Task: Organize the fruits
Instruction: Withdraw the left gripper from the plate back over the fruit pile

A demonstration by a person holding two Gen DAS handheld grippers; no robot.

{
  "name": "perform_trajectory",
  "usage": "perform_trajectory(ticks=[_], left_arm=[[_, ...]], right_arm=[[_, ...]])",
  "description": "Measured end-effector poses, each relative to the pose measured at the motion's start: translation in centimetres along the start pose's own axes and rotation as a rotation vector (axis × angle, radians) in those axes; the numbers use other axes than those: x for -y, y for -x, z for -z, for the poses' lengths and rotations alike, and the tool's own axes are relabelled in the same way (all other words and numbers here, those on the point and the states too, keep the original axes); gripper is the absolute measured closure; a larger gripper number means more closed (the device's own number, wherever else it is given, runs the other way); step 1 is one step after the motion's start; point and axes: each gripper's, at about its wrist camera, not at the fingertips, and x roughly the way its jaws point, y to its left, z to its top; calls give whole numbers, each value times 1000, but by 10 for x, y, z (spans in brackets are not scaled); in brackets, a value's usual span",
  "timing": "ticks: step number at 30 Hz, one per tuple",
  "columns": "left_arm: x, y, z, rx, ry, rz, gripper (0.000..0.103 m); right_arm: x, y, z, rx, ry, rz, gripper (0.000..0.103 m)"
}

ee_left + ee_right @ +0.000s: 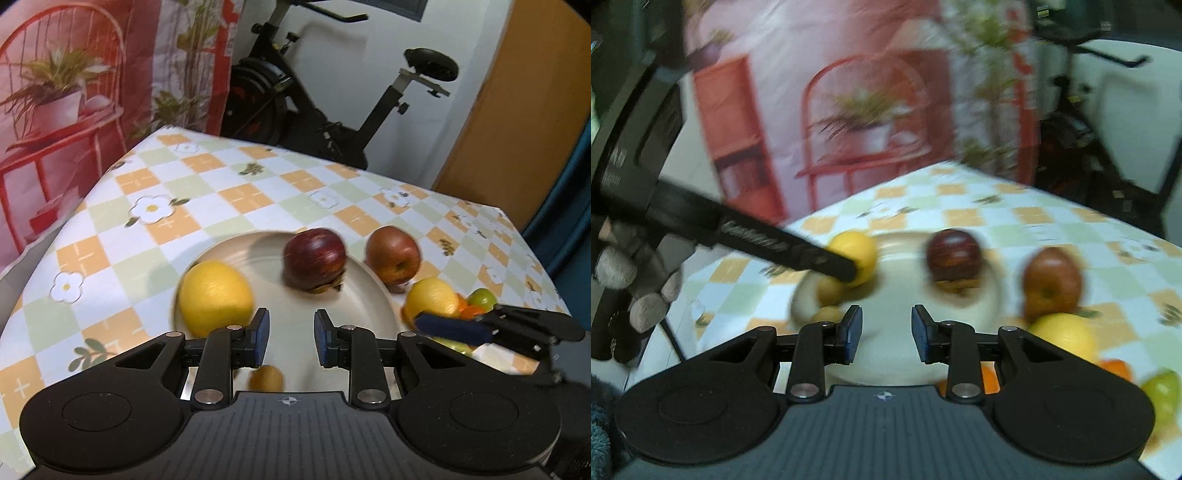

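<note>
Left wrist view, looking down over its own claw, shows a table under a checked orange, green and white cloth with daisy prints [236, 192], spreading away beyond the fingertips. Just ahead of the left claw [291, 334] lies a round, shallow cream plate [376, 295], whose near part sits under the fingers. On it, ahead and to the left of the fingertips, rests a large yellow citrus fruit [216, 295]; ahead and slightly right sits a dark red apple [314, 258]. A small yellow-brown fruit [266, 377] lies on the plate close under the claw. Off the plate, farther right, are a lighter reddish-brown apple [393, 254], a second yellow citrus [430, 297], and beyond it small orange and green fruits. The left claw is almost closed and holds nothing. The right claw [452, 328] reaches in from the right beside the second citrus; in its own view the right claw [885, 334] is likewise narrow and empty, over the plate's near rim. Both views are blurred, the right more. Judging from this, the risks are these: round fruit could roll off the plate if a finger bumps it, the two claws are close enough to collide over the plate, and narrow fingers would have to open before closing on anything, or they would push a fruit aside.
</note>
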Motion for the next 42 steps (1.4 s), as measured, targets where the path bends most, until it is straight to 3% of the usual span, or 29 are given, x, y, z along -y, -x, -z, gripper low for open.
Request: perform_trajectory(ticks=[7,15,35,39,42], left_arm=[[32,-5,-6,21,-27,44,75],[66,-16,-6,11,-78,82,75],[94,-36,-1,-46,-109,121,75],[101,-39,-4,-48,-106,142,65],[107,-40,-5,-44,-121,153,65]], right_arm=[[41,56,7,144,-107,140,70],[67,78,26,171,-168,209,66],[78,79,54,162,-200,191,56],[79,74,53,158,-216,173,55],[81,71,51,157,-229,163,55]])
